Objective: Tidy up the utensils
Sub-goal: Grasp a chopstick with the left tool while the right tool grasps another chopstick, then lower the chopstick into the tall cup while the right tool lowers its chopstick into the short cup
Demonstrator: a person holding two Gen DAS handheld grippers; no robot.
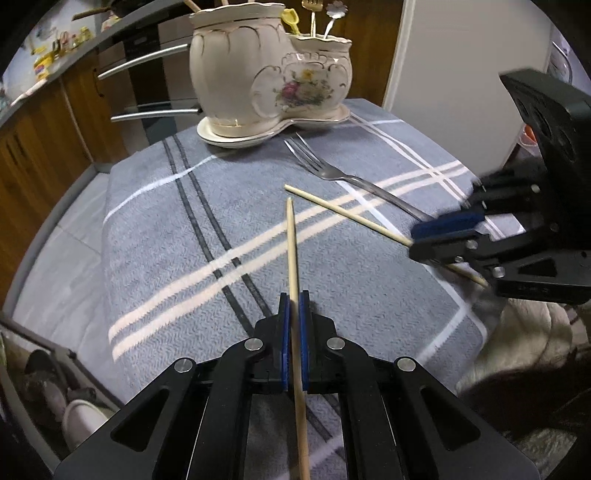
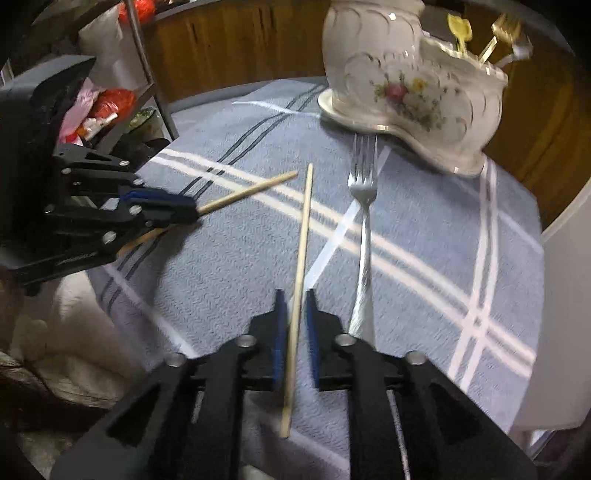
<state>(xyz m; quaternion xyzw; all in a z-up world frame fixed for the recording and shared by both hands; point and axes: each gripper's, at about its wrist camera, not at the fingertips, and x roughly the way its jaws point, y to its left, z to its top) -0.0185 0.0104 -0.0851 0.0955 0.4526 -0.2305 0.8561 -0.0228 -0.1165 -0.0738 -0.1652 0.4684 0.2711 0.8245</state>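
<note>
My left gripper (image 1: 294,295) is shut on a wooden chopstick (image 1: 293,258), which points forward above the grey striped cloth (image 1: 166,229). In the right wrist view that gripper (image 2: 192,212) shows at the left with its chopstick (image 2: 251,192). My right gripper (image 2: 294,295) has its blue pads around a second chopstick (image 2: 303,229), with a narrow gap on each side. It also shows in the left wrist view (image 1: 415,236), around that chopstick (image 1: 343,211). A metal fork (image 1: 343,177) lies on the cloth, also in the right wrist view (image 2: 364,206). A cream floral ceramic utensil holder (image 1: 269,74) stands at the far edge.
The holder (image 2: 413,85) has a tall pot and a lower pot holding small gold and yellow utensils (image 1: 314,18). Wooden cabinets with metal handles (image 1: 147,59) stand behind the table. A rack with red and pink packets (image 2: 107,107) is at the left. A white panel (image 1: 461,74) stands to the right.
</note>
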